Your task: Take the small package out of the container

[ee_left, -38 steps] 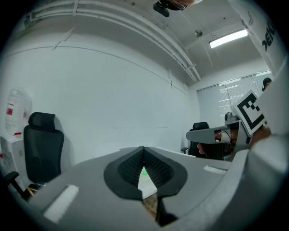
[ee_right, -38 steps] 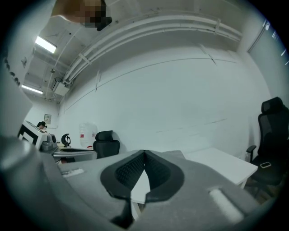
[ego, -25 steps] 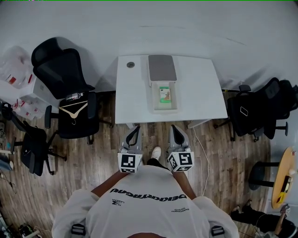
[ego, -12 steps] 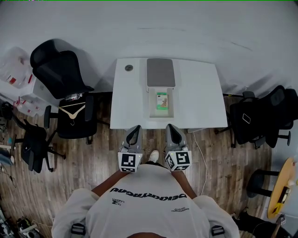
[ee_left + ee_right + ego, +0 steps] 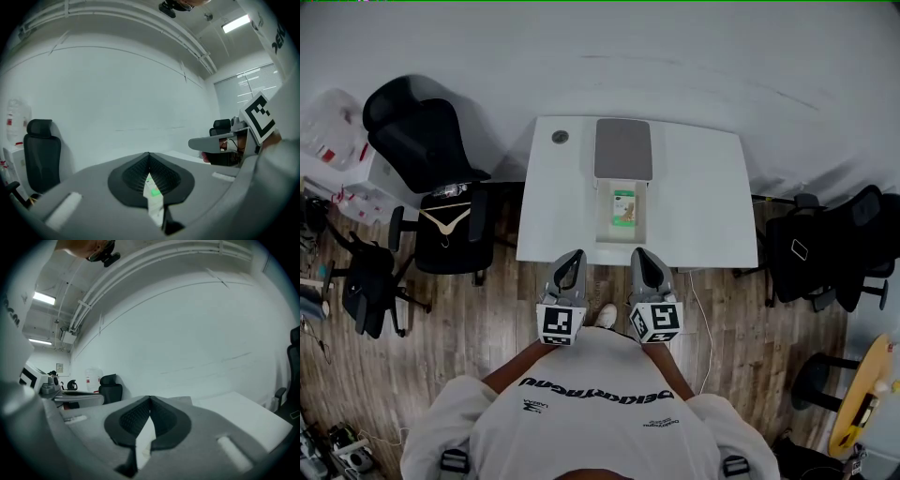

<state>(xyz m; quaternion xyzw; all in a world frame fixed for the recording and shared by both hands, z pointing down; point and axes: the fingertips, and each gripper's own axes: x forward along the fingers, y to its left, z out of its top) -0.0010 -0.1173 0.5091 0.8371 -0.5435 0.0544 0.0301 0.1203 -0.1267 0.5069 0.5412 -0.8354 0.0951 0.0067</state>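
1. Two closed, empty tongs are held at the near edge of the surface (image 5: 703,206): left tongs (image 5: 571,259), right tongs (image 5: 643,255).
2. The small package (image 5: 625,205) is seen lying inside the open container (image 5: 623,234).

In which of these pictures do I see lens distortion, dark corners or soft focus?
Head view: even light, sharp, though the table edges bow. Left gripper view: strong fisheye, black corners, a bright ceiling lamp, and the left gripper near the lens looks soft. Right gripper view: same black corners, curved lines on the wall; the right gripper is soft too.
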